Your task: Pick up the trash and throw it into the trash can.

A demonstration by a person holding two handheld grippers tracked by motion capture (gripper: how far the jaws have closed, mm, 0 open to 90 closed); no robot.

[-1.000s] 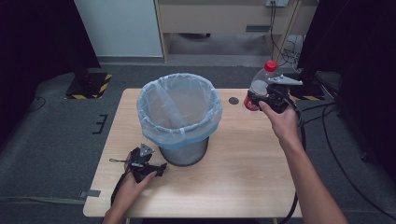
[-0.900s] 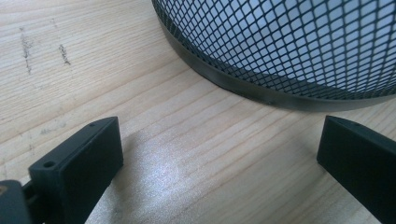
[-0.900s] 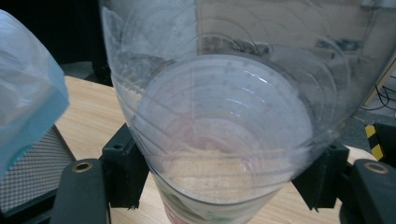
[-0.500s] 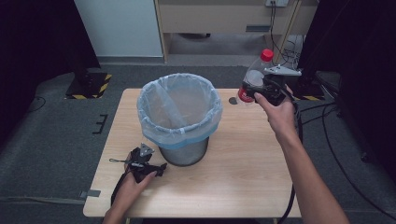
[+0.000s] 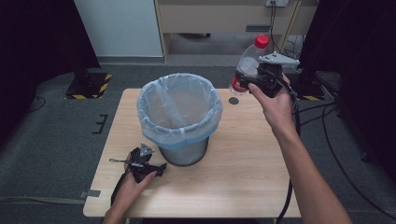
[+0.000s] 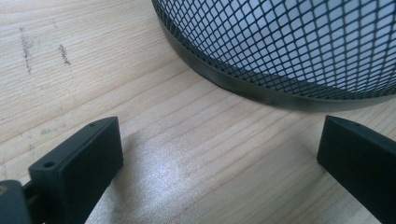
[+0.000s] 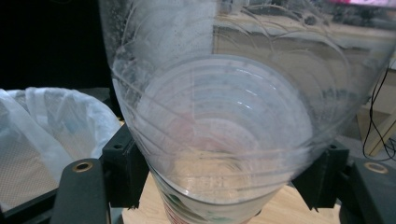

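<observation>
Left gripper point(image 5: 148, 169): on the table point(image 5: 243, 177), just before the mesh bin point(image 5: 180, 119) — jaws spread wide, nothing between them.
Right gripper point(image 5: 254, 77): beyond the bin's right rim, raised — jaws pinching the clear plastic bottle point(image 5: 246, 65), red cap up.

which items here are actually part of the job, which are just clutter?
In the job:
- plastic bottle, clamped in the right claw, lifted off the table
- lined mesh bin

Lying about:
- small dark round thing on the table, right of the bin; can't tell what it is
- left claw, open, idle on the table by the bin's base
</observation>
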